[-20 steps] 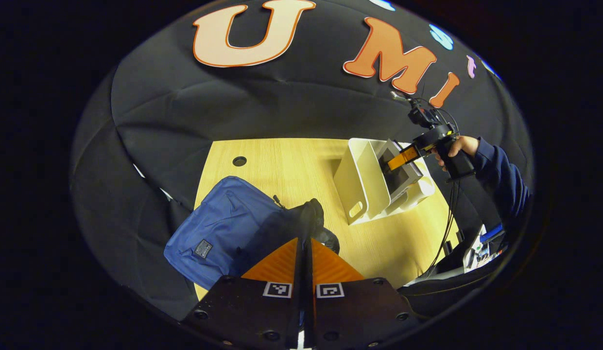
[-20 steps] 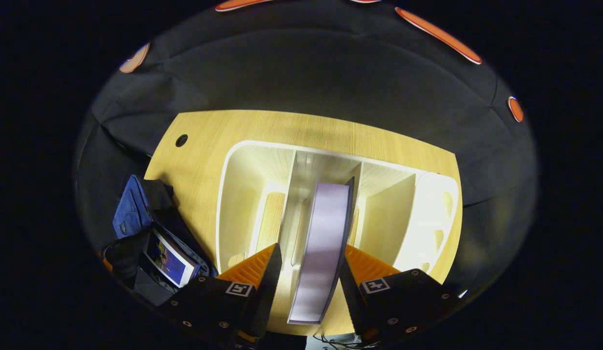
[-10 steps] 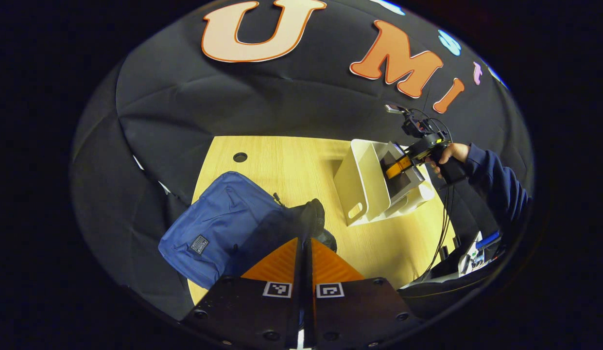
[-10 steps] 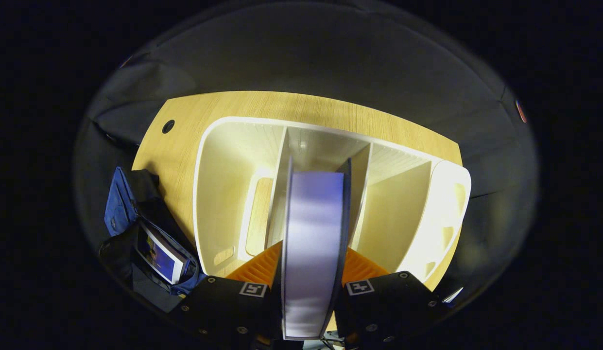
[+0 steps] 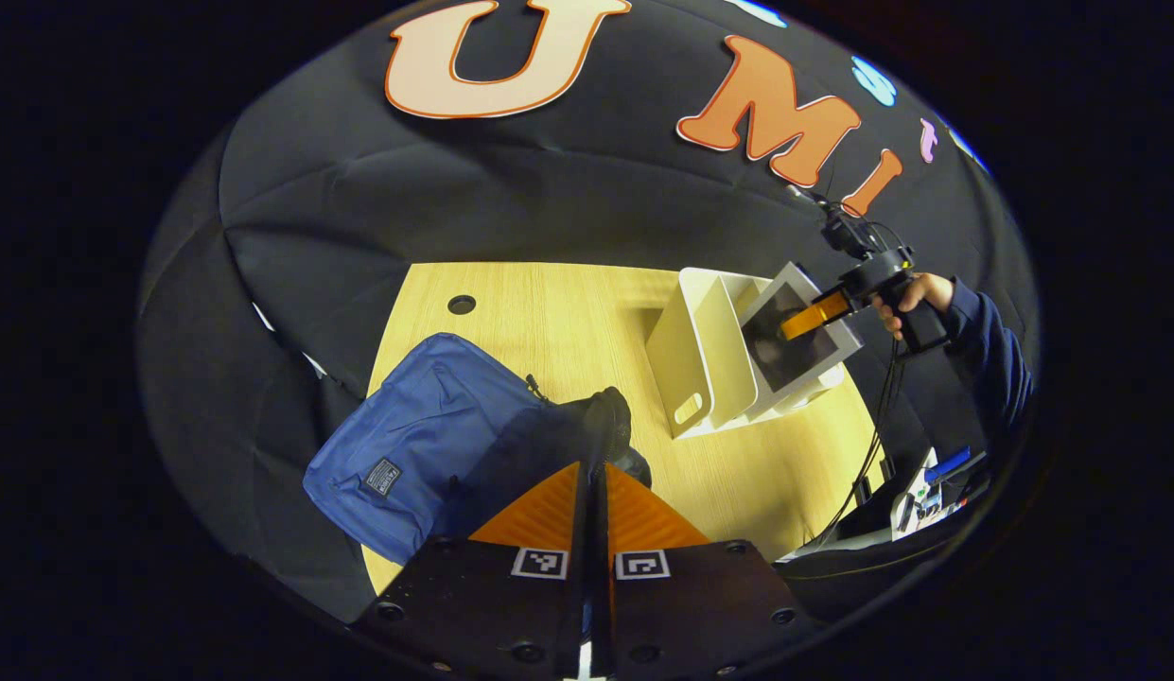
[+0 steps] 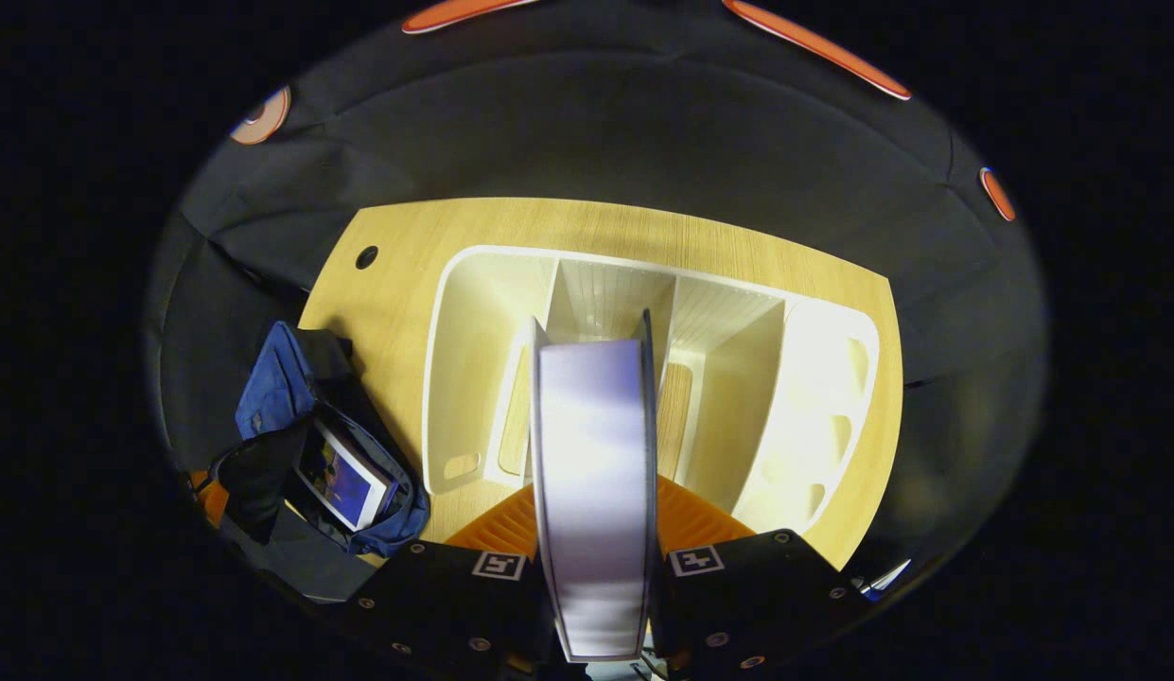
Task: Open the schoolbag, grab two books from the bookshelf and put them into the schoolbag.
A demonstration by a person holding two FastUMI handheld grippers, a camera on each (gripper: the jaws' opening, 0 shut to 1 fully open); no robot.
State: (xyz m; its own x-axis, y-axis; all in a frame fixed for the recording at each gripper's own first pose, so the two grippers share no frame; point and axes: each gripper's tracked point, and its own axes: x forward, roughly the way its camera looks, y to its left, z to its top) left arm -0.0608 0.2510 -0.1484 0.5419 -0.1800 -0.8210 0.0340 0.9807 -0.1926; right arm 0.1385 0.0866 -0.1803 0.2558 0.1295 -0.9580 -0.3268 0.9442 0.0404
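The blue schoolbag [image 5: 416,440] lies on the wooden table's left, its black flap [image 5: 601,426] raised. My left gripper [image 5: 594,473] is shut on that flap. In the right gripper view the schoolbag [image 6: 274,392] gapes open with one book [image 6: 345,473] inside. A white bookshelf [image 6: 473,378] with several slots stands on the table. My right gripper [image 6: 598,497] is shut on a second book [image 6: 591,426], held spine-up above the middle slot. From the left gripper view, that book [image 5: 785,345] hangs tilted over the bookshelf [image 5: 695,364], gripped by the right gripper [image 5: 814,317].
The wooden table [image 5: 568,322] has a round cable hole [image 5: 462,305] at its far left corner. A hand and dark sleeve [image 5: 984,350] hold the right gripper, with cables trailing down to clutter [image 5: 927,478] off the table's right edge.
My right gripper closed on the book standing in the shelf's middle slot and has lifted it up out of the slot. My left gripper has kept its hold on the bag flap.
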